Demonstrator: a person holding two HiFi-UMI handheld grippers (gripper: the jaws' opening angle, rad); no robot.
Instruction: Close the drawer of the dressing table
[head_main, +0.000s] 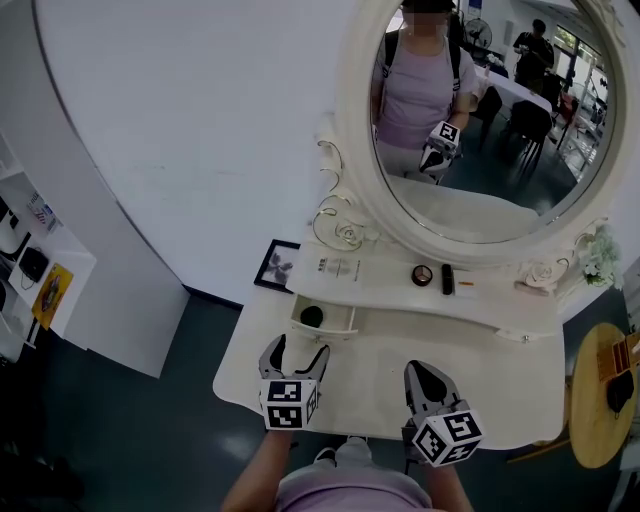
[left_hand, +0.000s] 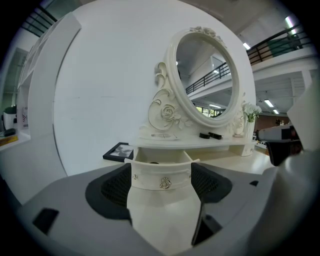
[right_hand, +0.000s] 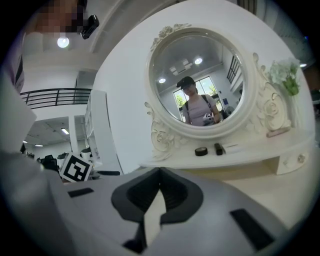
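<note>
The white dressing table (head_main: 400, 385) has a small drawer (head_main: 336, 322) pulled out under the left end of its shelf, with a dark object (head_main: 311, 316) inside. My left gripper (head_main: 297, 347) is open just in front of it. In the left gripper view the drawer front (left_hand: 150, 177), with its metal knob (left_hand: 165, 183), fills the gap between the spread jaws of the left gripper (left_hand: 162, 185). I cannot tell whether they touch. My right gripper (head_main: 428, 368) hovers over the tabletop to the right, shut and empty. In its own view the right gripper (right_hand: 160, 172) has its tips together.
An oval mirror (head_main: 480, 120) rises behind the shelf, which carries a round compact (head_main: 422, 275) and a black tube (head_main: 447, 279). A photo frame (head_main: 275, 266) lies at the left end. A white shelf unit (head_main: 40, 270) stands far left and a round wooden table (head_main: 595, 400) to the right.
</note>
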